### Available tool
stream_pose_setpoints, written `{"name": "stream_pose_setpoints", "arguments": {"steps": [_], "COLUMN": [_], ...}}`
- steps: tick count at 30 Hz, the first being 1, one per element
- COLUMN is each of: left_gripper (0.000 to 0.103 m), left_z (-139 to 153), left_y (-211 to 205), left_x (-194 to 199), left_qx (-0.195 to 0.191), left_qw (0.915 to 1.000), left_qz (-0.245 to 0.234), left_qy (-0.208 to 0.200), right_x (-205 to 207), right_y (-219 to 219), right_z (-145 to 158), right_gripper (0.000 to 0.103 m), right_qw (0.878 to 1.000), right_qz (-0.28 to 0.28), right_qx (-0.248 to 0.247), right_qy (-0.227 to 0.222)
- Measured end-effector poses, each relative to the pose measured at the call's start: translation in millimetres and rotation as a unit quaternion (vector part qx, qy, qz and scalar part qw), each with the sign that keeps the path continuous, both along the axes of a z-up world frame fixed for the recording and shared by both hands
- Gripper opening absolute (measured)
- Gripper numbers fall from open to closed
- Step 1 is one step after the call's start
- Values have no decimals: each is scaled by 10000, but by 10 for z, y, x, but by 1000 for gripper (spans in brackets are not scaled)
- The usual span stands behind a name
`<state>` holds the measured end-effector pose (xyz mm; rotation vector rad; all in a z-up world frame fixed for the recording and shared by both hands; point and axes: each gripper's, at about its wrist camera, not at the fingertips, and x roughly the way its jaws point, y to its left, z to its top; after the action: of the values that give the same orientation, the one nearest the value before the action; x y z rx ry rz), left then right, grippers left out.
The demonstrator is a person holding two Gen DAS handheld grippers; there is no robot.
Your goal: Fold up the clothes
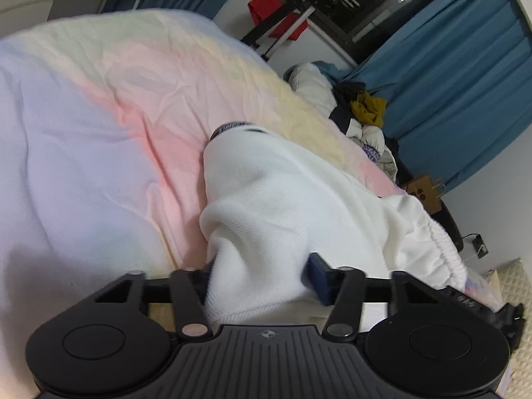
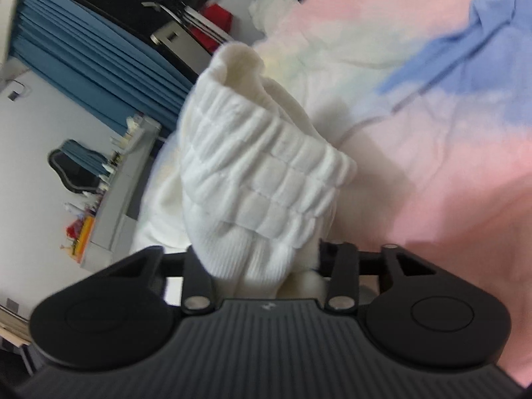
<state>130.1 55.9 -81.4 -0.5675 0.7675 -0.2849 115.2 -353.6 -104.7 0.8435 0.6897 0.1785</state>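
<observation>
A white knitted garment (image 1: 286,199) lies stretched across the pastel bedsheet (image 1: 99,116), a dark patterned trim showing at its far end. My left gripper (image 1: 257,279) is shut on a bunch of its near edge; the cloth fills the gap between the pads and covers most of them. In the right wrist view the same garment's ribbed elastic band (image 2: 252,159) rises in a gathered fold. My right gripper (image 2: 262,266) is shut on the cloth just below that band, and its fingertips are hidden by the fabric.
A heap of other clothes (image 1: 362,113) sits at the bed's far corner beside blue curtains (image 1: 449,66). A red cloth (image 1: 266,8) hangs on a rack. In the right wrist view a desk with a chair (image 2: 76,169) stands beyond the bed's left edge.
</observation>
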Motion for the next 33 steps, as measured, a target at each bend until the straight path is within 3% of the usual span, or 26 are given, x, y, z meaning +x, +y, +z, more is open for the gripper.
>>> {"name": "stream_pose_setpoints", "arguments": {"steps": [3,9,14,19,25,31,33], "left_gripper": [38,36,36,36,36,36,36], "left_z": [185,697,1109,1298,1220,739,518], "left_y": [-68,-402,-1139,-2102,-3413,-4530,-4794], "left_x": [-75,-58,200,721,1416,1872,1988], "left_qx": [49,-46,-18,-358,-305,-306,-258], "left_qw": [9995,9961,9883,9765,9565,9467,9458], "left_qz": [39,-17,-398,-1067,-2131,-2667,-2800], "left_qy": [-303,-881,-1472,-1839,-1969,-1780,-1624], "right_x": [-42,-20,-56,-176,-230,-243,-263], "right_y": [-27,-364,-991,-1701,-2525,-3049,-3164], "right_z": [188,543,812,877,652,-145,-360], "right_gripper": [34,33,33,33,33,33,33], "right_qw": [9992,9917,9763,9486,9158,8581,8480], "right_qz": [114,93,-395,-1142,-2262,-3535,-3839], "right_qx": [107,604,826,972,816,1482,1580], "right_qy": [-355,-1128,-1960,-2788,-3218,-3417,-3296]}}
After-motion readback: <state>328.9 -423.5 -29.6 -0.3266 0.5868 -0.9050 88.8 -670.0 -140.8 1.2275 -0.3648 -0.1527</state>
